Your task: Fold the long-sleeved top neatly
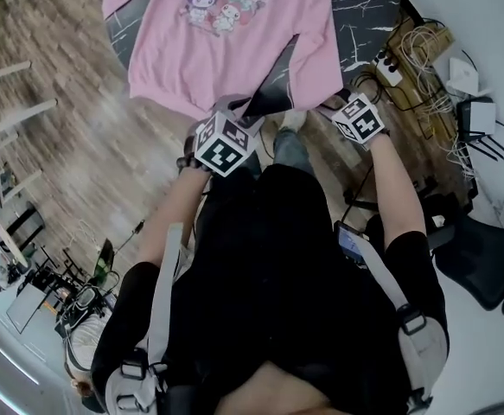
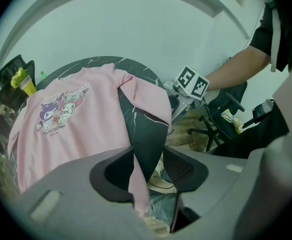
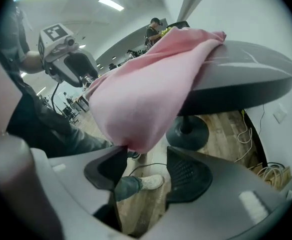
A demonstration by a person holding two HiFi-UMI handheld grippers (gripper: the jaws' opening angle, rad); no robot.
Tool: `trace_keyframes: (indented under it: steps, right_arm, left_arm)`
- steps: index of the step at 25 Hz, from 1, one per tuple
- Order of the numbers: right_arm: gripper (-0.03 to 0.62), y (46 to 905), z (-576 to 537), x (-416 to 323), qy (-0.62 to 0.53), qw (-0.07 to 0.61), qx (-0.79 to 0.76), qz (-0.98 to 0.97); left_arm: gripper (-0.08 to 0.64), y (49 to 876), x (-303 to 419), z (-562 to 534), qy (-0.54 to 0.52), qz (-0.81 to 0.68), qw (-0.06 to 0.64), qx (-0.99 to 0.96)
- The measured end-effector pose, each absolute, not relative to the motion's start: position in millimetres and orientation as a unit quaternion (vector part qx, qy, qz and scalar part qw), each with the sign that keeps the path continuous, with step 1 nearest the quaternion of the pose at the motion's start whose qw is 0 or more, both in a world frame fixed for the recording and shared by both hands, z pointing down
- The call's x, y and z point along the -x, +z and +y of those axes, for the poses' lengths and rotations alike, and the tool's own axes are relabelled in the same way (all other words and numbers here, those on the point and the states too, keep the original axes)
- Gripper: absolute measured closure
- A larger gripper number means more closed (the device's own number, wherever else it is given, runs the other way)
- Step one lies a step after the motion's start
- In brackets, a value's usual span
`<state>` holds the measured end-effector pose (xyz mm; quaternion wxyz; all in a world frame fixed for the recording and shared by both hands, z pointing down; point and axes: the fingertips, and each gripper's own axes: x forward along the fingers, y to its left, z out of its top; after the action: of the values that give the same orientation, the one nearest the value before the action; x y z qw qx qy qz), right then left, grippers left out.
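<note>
**Both grippers at the near edge of the pink top, neither one clamped**

The long-sleeved top (image 1: 226,50), pink with a cartoon print, lies print-up on the dark marbled tabletop (image 1: 368,11). Its body is spread flat over the left and middle of the tabletop. The right sleeve slants down toward the near edge, with a wedge of bare tabletop between sleeve and body. Along the near edge the fabric droops over the rim.

My left gripper (image 2: 148,171) is at that near edge, tipped steeply down. Its jaws are spread. A narrow strip of the pink fabric runs down between them, lying along the jaw on the left of its view. Clear space separates the strip from the other jaw, and through that space I see the tabletop and the wooden floor (image 2: 188,129). The strip is between the jaws, but the pads are not pressing on it.

My right gripper (image 3: 148,166) sits further right, just below the tabletop rim, with its jaws spread wide. A rounded fold of the pink top hangs off the edge directly above it. The lowest point of that fold meets the tip of the jaw on the left of its view. Between the pads I see only floorboards and a pale shoe (image 3: 153,182). Beyond them stands the round pedestal foot (image 3: 188,132) of the table. Cables (image 1: 416,54) lie on the floor to the right of the tabletop.
</note>
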<state>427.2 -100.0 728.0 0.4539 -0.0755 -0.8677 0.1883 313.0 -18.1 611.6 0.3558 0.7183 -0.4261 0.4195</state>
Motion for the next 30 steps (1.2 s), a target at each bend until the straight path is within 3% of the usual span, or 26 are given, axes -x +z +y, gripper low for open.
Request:
trace_keyframes:
  steps: [2, 5, 7, 30]
  right_arm:
    - [0.364, 726.4, -102.5, -425.0, 0.181, 0.450, 0.075, -0.871]
    - [0.544, 719.3, -109.6, -426.8, 0.180, 0.445, 0.058, -0.875]
    - [0.563, 709.7, -110.1, -432.5, 0.193, 0.440, 0.048, -0.876]
    - [0.572, 618.8, -97.0, -546.1, 0.203, 0.456, -0.112, -0.859]
  left_arm:
    - [0.368, 611.3, -312.0, -17.6, 0.419, -0.429, 0.359, -0.715]
    - [0.370, 608.7, -310.9, -20.9, 0.417, -0.430, 0.357, -0.716]
    - [0.371, 607.1, -311.1, -25.5, 0.417, -0.428, 0.352, -0.721]
    - [0.373, 595.8, -365.1, -58.1, 0.409, -0.318, 0.276, -0.810]
